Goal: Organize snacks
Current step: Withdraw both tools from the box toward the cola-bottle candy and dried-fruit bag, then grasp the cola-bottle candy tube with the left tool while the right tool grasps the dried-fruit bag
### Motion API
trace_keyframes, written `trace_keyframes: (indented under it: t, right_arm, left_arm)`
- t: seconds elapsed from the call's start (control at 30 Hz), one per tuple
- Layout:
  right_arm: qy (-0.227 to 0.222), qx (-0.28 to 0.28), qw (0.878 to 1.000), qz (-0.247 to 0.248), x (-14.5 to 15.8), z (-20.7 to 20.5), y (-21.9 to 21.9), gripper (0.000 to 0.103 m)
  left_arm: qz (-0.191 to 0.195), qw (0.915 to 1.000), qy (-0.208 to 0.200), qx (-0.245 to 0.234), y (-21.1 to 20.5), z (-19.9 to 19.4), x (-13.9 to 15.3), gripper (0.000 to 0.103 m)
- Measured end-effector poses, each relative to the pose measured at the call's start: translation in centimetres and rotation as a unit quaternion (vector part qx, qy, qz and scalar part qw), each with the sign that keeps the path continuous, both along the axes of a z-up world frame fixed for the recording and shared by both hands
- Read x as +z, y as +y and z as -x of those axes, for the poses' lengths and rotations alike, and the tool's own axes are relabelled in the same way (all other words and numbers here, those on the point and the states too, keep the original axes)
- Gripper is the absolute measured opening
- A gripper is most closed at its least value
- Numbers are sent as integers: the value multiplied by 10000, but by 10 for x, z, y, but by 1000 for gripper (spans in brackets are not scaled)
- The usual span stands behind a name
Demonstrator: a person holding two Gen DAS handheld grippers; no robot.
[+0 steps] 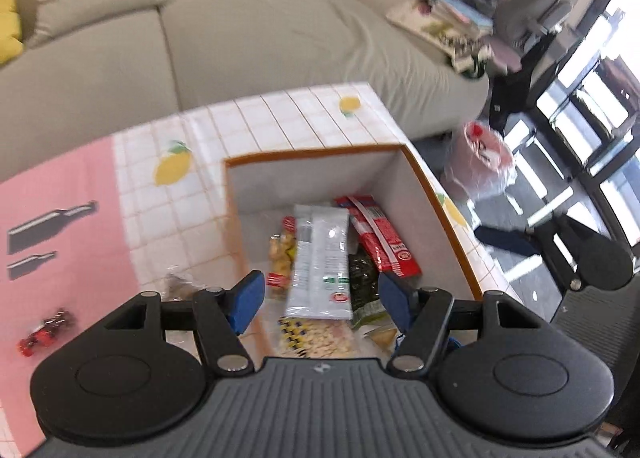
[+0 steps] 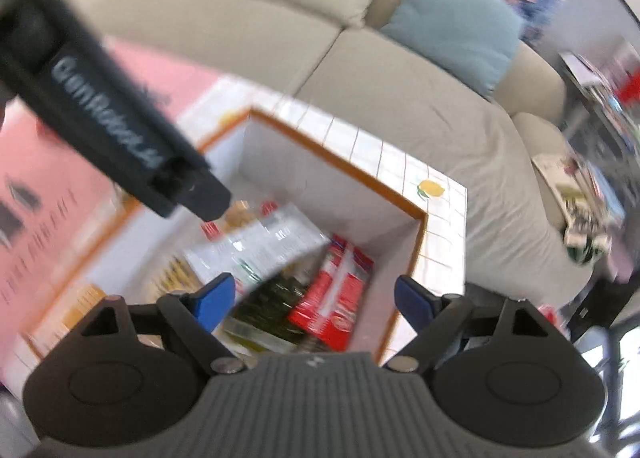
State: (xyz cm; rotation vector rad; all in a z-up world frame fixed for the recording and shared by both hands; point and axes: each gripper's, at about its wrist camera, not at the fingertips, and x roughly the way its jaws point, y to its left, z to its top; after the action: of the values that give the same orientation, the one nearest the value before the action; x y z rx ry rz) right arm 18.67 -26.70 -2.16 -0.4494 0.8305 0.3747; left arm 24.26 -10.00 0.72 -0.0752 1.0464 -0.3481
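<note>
Both tools above the snack box, empty.

Left tool (image 1: 320, 300) and right tool (image 2: 314, 300) stood wide, holding nothing; white snack packet (image 1: 320, 258), red packet (image 1: 380, 238) and dark green packet (image 1: 362, 278) lay inside the white orange-rimmed box (image 1: 424, 218) on the tiled surface (image 1: 280, 122).

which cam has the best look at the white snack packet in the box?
Left wrist: the white packet lies sharp and whole atop the other snacks in the box. Right wrist shows it motion-blurred, its left end hidden behind the other gripper's black body.
</note>
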Motion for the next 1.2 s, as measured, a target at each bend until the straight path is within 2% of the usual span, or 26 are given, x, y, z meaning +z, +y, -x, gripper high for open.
trace_keyframes:
  t: [0.2,0.37,0.53,0.67,0.9,1.07,1.2]
  right_arm:
    - [54,-438,9895,-1374,10,33,9,85]
    - [35,-583,9794,-1934,2,50,41,85]
    - [43,-571,9716,-2295,0,65,81,85]
    - [231,-479,9699,-2376,-12,64,112,85]
    - [219,-41,9811,-1920,-37,51,166,82]
    - [256,169,9853,-1683,-56,27,194,81]
    - [300,200,9888,-1450,-73,4,208,75]
  left_arm:
    - [227,9981,-410,400,54,44,22,77]
    - [7,9943,-597,883,97,70,20,77]
    - [90,9898,-514,1326,145,91,-2,77]
    - [-54,9861,-367,1621,176,96,-25,76]
    - [-79,9820,-241,1869,218,97,-63,76]
    - [121,9822,-130,1869,243,88,-88,75]
    - [167,9848,-91,1725,253,73,-105,75]
